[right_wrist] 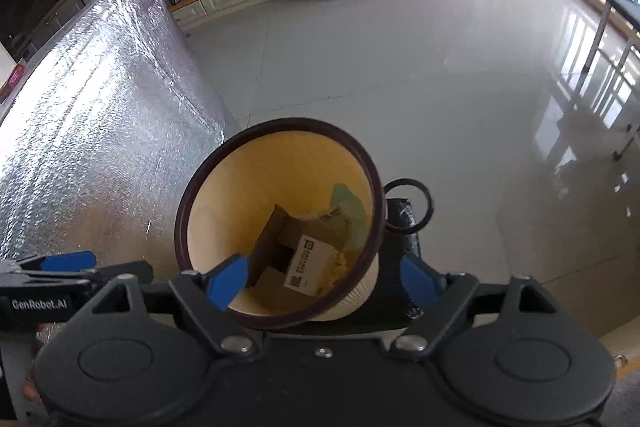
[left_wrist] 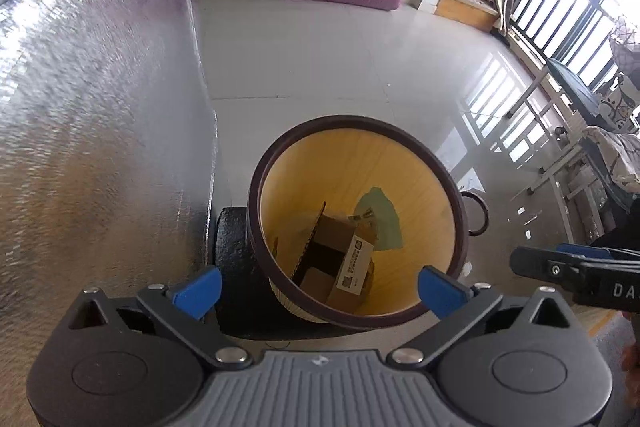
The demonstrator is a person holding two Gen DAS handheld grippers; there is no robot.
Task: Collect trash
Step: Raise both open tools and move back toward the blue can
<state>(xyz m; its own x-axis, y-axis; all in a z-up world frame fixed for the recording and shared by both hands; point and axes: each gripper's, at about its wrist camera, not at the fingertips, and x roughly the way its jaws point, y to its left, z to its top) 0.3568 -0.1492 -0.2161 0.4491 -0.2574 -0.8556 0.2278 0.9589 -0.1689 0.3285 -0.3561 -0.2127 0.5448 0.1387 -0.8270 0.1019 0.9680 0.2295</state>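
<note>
Cardboard, brown and creased: a box [left_wrist: 332, 259] lying tilted at the bottom of the bin [left_wrist: 420, 143], white label up, with a green paper scrap [left_wrist: 380, 223] against the yellow inner wall behind it. Bin upright on the floor [left_wrist: 320, 67], just beside a silver foil sheet [left_wrist: 100, 107], dark ring handle [left_wrist: 478, 213] on its far side.

Left gripper [left_wrist: 318, 289] above the bin mouth, blue pads spread wide, nothing between them. Right gripper [right_wrist: 320, 281] likewise over the rim, pads apart and empty; seen side-on at the edge of the other view.

Box probably light, thin-walled, easily crushed; flaps loose and likely to fold under a pinch. Best hold, if needed again: across a flap edge or a corner, not the flat face. Paper scrap limp, nearly weightless, prone to slipping from hard pads. Bin itself stiff and ribbed; rim or ring handle the obvious places to grasp. Judged from this: trash dropped in, both tools free for the next piece.
</note>
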